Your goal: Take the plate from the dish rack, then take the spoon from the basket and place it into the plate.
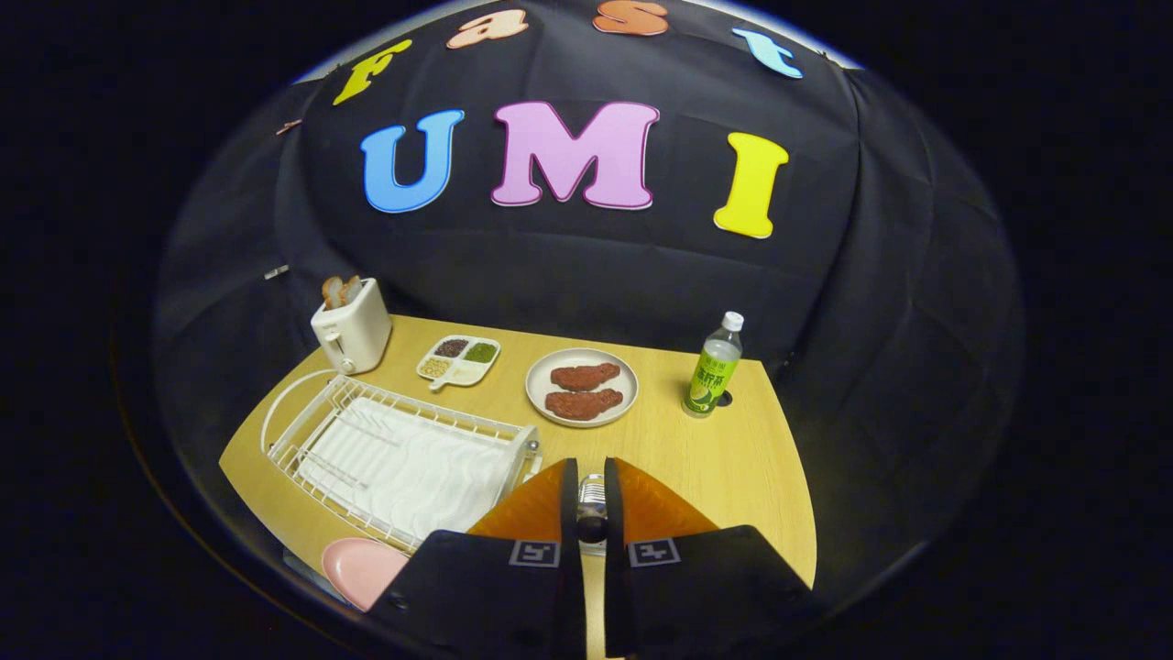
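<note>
The tongs point forward over the wooden surface, their two wedge-shaped fingers nearly pressed together with a narrow gap. In that gap sits a small metallic, ribbed object with a dark rounded end, possibly the spoon's handle; whether both fingers press on it cannot be told. Beside the fingers, at the near edge of the surface, lies a smooth pink plate, partly hidden by the tongs' body. Just beyond it stands a white wire dish rack holding a rippled white drip tray. Farther ahead rests a round pale plate carrying two brown, rough-textured meat slabs. Beside it lies a small divided tray with dark, green and pale fillings. A green plastic bottle with a white cap stands upright, apart from the round plate. Farthest back, a cream toaster holds two slices of toast.
</note>
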Available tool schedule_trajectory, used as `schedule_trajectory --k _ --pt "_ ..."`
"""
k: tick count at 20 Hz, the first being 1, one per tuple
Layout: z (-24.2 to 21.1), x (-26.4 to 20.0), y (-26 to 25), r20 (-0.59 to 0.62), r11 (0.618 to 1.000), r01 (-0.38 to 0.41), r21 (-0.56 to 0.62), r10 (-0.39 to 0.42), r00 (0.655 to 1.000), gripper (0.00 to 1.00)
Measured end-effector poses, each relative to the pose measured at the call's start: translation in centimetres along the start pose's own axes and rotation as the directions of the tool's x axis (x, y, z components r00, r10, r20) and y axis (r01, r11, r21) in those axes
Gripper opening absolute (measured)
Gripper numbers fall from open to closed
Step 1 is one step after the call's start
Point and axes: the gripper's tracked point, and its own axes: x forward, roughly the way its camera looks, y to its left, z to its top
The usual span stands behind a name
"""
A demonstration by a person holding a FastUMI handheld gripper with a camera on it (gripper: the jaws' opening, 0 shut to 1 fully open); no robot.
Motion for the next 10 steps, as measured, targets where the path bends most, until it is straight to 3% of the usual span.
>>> schedule_trajectory --k 5,10 --pt "1.0 -5.9 6.9 0.009 0.989 -0.141 0.031 0.141 0.99 0.12" --pt "-3.1 -8.9 15.1 -0.059 0.96 -0.279 -0.003 0.279 0.959 0.12"
